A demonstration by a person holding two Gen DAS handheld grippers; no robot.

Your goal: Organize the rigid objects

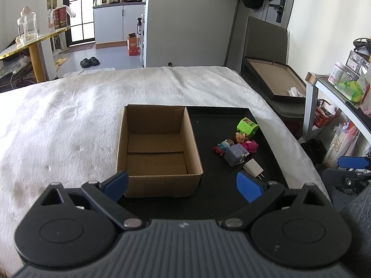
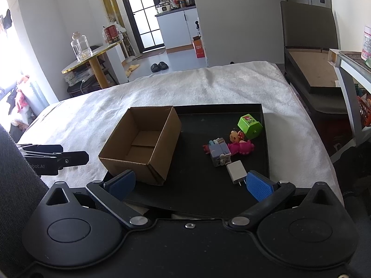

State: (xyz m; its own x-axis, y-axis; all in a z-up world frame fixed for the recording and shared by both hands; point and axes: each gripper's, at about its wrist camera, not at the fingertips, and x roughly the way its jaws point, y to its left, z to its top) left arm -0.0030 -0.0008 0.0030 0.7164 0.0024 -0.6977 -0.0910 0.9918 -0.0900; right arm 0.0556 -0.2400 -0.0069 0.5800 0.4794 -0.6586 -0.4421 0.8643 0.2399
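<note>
An open, empty cardboard box (image 1: 157, 153) (image 2: 142, 144) stands on the left part of a black tray (image 1: 215, 199) (image 2: 199, 185). On the tray's right lie a green toy house (image 1: 247, 126) (image 2: 250, 125), a doll-face figure (image 1: 241, 137) (image 2: 235, 136), a pink toy (image 1: 251, 146) (image 2: 242, 147), a lilac cube toy (image 1: 235, 154) (image 2: 219, 154) and a white charger plug (image 1: 253, 168) (image 2: 236, 171). My left gripper (image 1: 183, 186) is open and empty at the tray's near edge. My right gripper (image 2: 190, 183) is open and empty, its right pad (image 2: 258, 187) beside the plug.
The tray lies on a white blanket (image 1: 69, 127) over a bed. A dark chair with a flat box (image 1: 276, 78) stands at the right, with a cluttered shelf (image 1: 343, 88) beyond. A gold round table with a glass jar (image 2: 80, 46) is at the left.
</note>
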